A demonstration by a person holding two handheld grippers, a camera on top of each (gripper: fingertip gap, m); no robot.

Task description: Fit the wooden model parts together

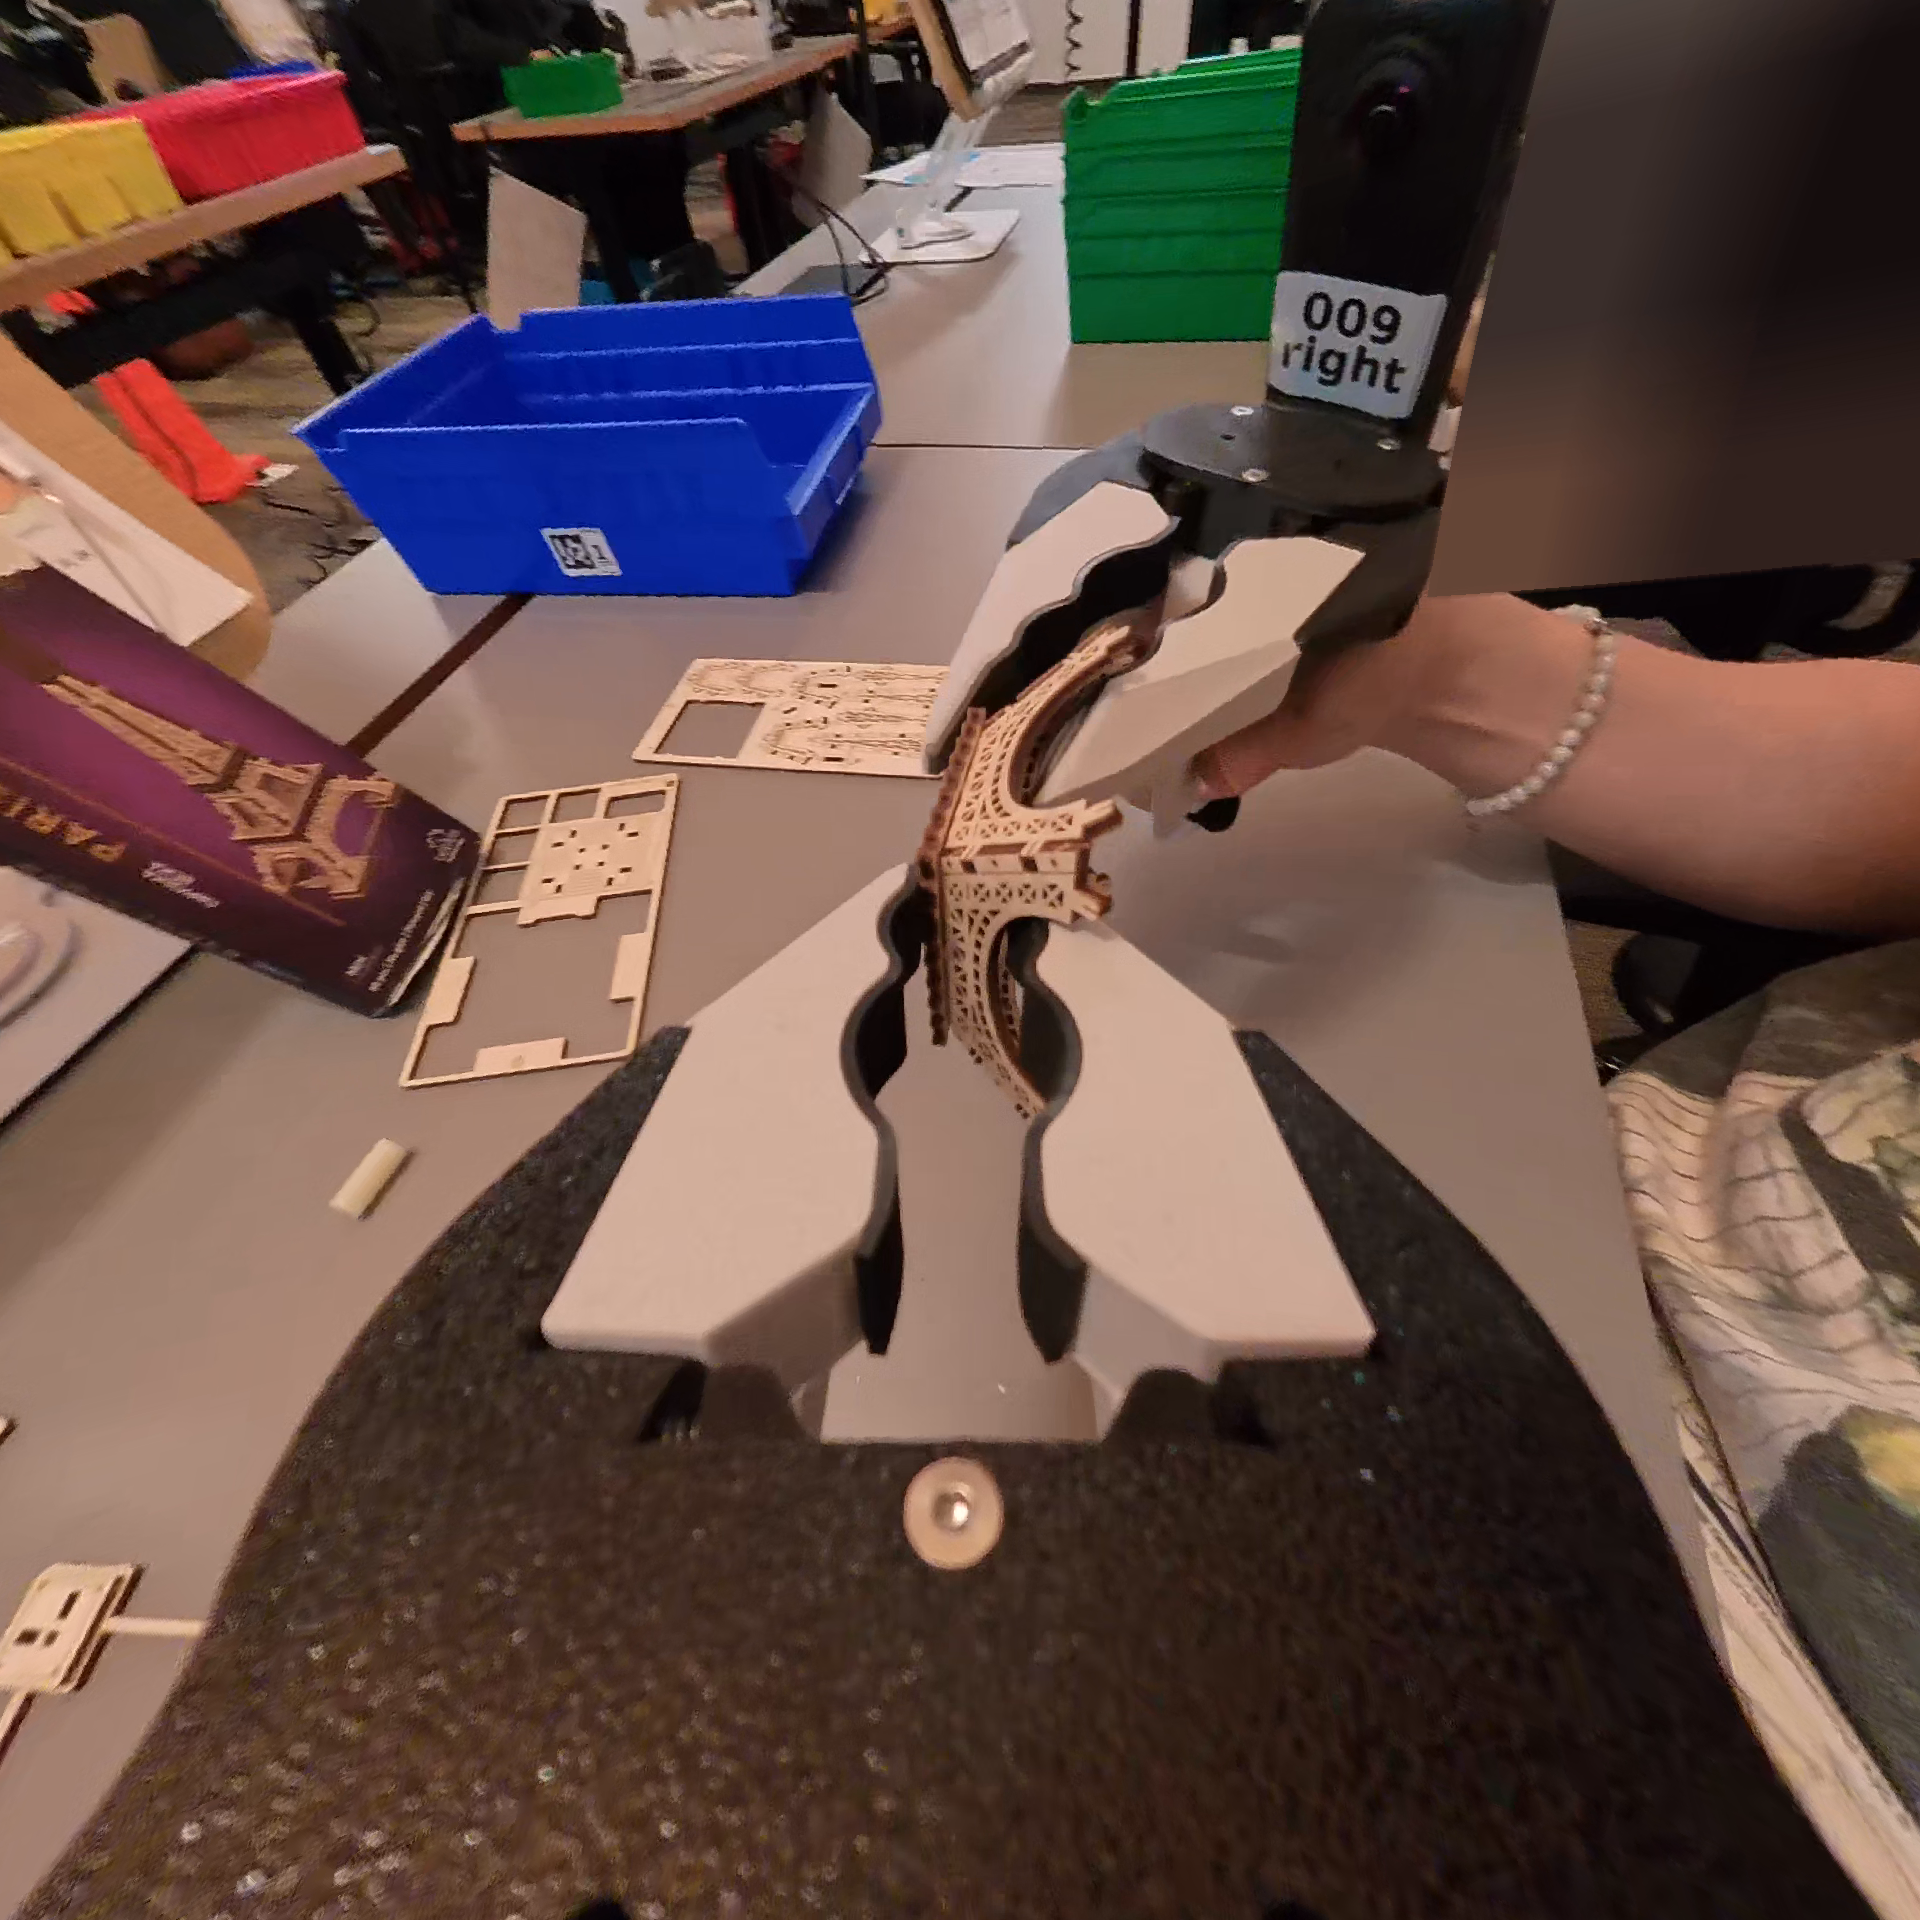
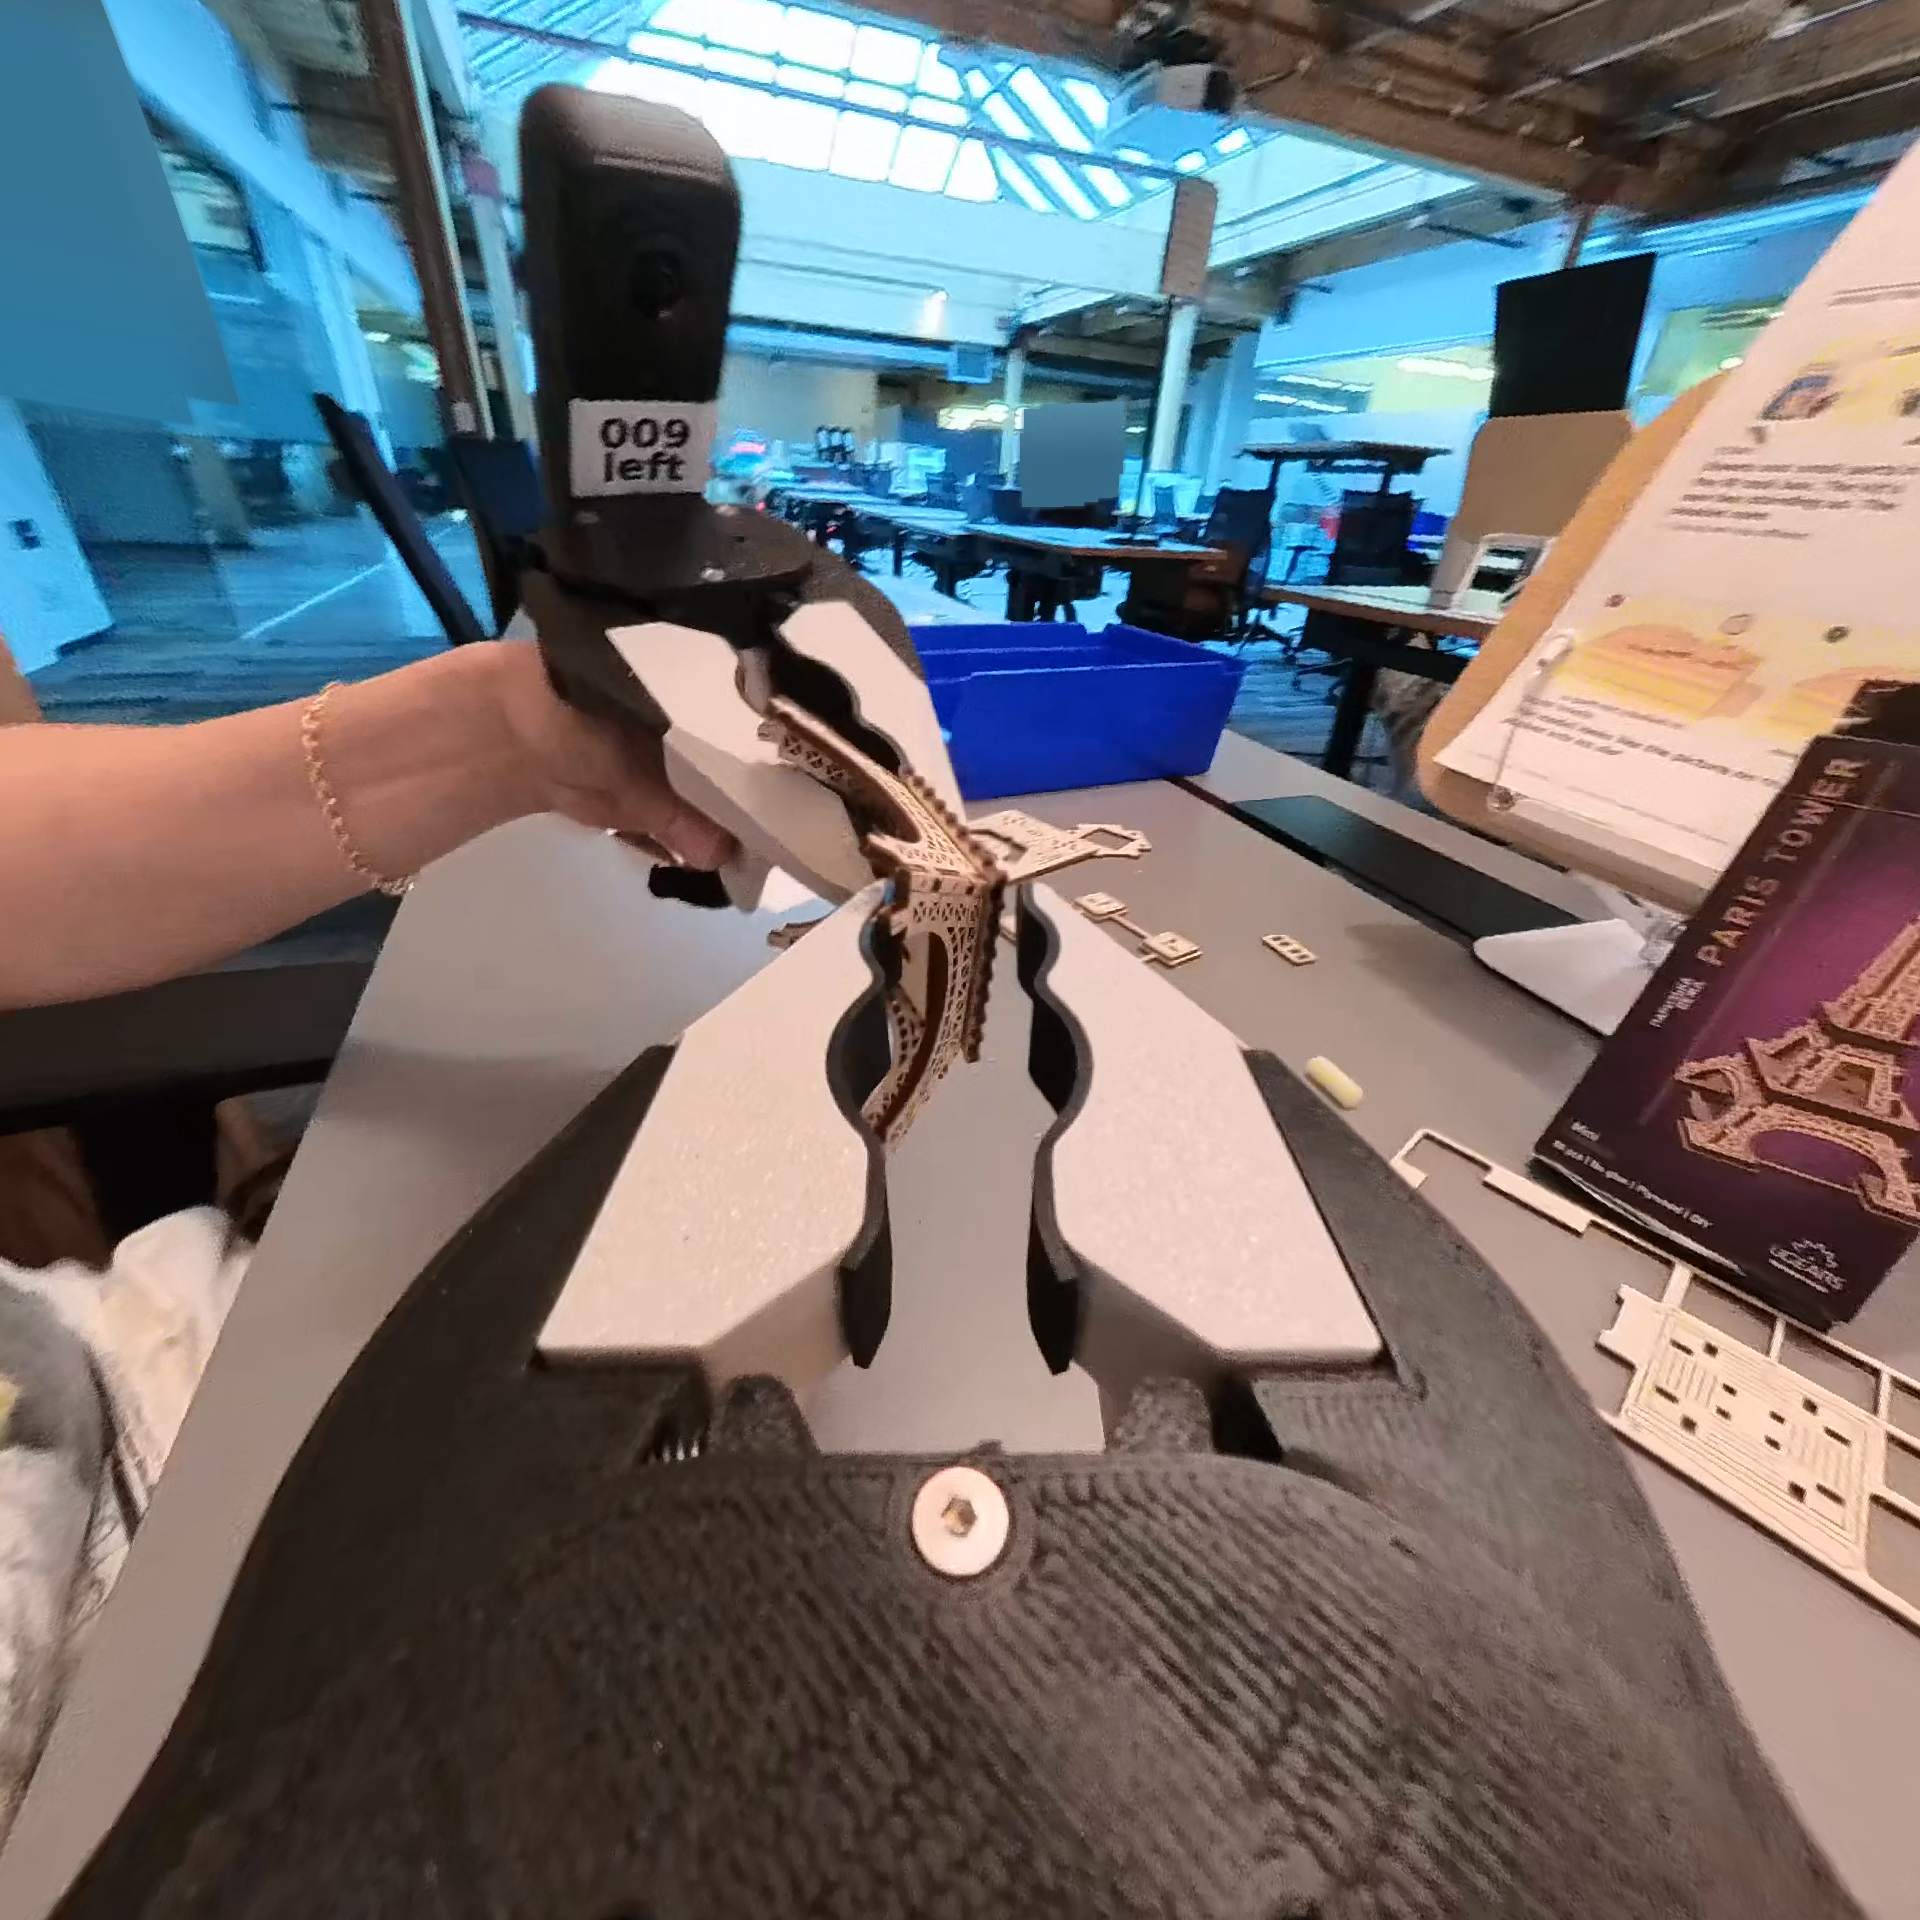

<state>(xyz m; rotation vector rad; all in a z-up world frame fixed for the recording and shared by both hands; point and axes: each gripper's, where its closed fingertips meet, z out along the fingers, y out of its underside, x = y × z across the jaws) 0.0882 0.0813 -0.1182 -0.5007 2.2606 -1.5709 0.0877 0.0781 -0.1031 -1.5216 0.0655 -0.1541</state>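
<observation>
Two lattice-cut wooden tower legs meet at a toothed corner joint in mid-air above the grey counter (image 1: 1299, 935): one leg (image 1: 987, 997) sits between the fingers of the left claw (image 1: 971, 904), the other leg (image 1: 1049, 717) between those of the right claw (image 1: 1013, 758). Each claw is closed on its own piece, gripping only the thin curved edge. The likeliest fault, as I judge it, is the finger joints riding up out of their slots if the two legs tilt off their right angle, so the teeth skip or snap. Squeezing harder could crack the fretwork; a slack grip lets a leg swivel. A dropped piece would land among the spent part sheets (image 1: 540, 925) and the purple box (image 1: 208, 821).
</observation>
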